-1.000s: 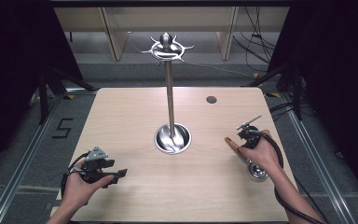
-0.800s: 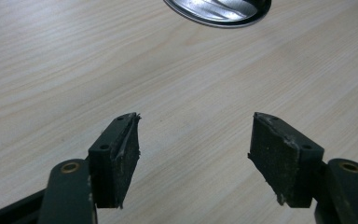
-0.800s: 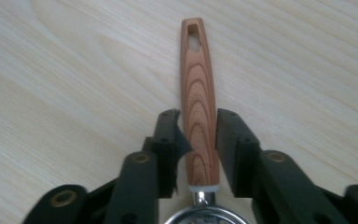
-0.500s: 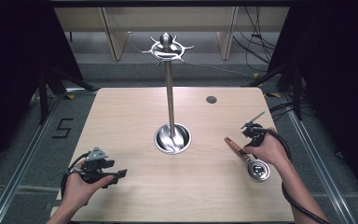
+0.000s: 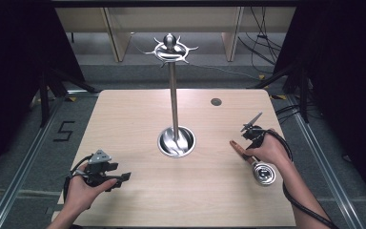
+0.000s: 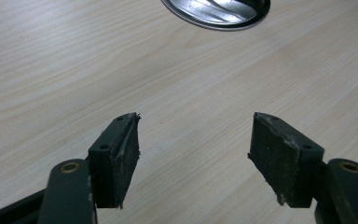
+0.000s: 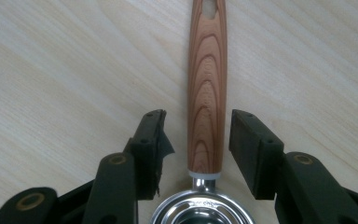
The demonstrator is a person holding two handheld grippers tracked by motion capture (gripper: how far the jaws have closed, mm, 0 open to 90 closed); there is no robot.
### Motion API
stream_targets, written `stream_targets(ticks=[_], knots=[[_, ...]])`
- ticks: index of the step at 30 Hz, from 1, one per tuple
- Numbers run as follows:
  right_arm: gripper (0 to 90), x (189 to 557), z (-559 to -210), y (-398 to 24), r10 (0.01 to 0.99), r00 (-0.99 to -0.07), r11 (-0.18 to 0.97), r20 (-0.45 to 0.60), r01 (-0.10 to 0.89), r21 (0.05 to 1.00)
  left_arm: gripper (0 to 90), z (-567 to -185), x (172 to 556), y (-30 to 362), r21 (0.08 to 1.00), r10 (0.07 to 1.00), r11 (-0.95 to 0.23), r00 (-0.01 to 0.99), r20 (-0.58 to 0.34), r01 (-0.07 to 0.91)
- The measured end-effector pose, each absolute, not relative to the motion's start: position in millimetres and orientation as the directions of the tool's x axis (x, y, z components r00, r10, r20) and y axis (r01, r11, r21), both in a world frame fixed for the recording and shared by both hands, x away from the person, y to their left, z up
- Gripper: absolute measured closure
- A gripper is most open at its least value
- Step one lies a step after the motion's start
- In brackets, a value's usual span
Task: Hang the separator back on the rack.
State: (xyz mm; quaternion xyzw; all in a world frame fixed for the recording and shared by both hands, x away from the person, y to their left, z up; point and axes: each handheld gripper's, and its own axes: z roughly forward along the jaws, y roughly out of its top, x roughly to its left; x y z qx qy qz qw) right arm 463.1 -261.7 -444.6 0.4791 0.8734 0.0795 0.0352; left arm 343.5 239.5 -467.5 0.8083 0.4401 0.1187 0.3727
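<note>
A utensil with a wooden handle (image 7: pixel 207 84) and a round steel head (image 5: pixel 265 173) lies flat on the table at the right. My right gripper (image 7: pixel 198 116) stands over the handle near the head. Its jaws have just opened off the handle and eased in a little again. The handle lies between them with a gap on each side, so the gripper is open. A tall steel stand (image 5: pixel 174 105) with a ring of hooks (image 5: pixel 170 49) rises from a dish-shaped base (image 5: pixel 176 141) at mid table. My left gripper (image 5: pixel 124 175) (image 6: pixel 193 140) rests open and empty at the front left.
A small dark round mark (image 5: pixel 216 101) sits on the wooden table (image 5: pixel 133 119) at the back right. The stand's base (image 6: pixel 216 11) lies a short way ahead of my left jaws. A black cable (image 5: pixel 286 143) loops from the right gripper past the table's right edge.
The right hand has shifted slightly over the utensil, which lies flat in nearly the same spot. The left hand and its gripper have not moved.
</note>
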Motion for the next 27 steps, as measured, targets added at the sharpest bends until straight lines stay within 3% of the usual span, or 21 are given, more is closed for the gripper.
stream_targets(ticks=[27], knots=[[63.2, 481, -468, -257, 0.836, -0.549, 0.548, -0.019, 0.831, 0.089, 32.1, -468, 343, 240, 0.702, 0.799, -0.35, 0.589, -0.122, 0.62]])
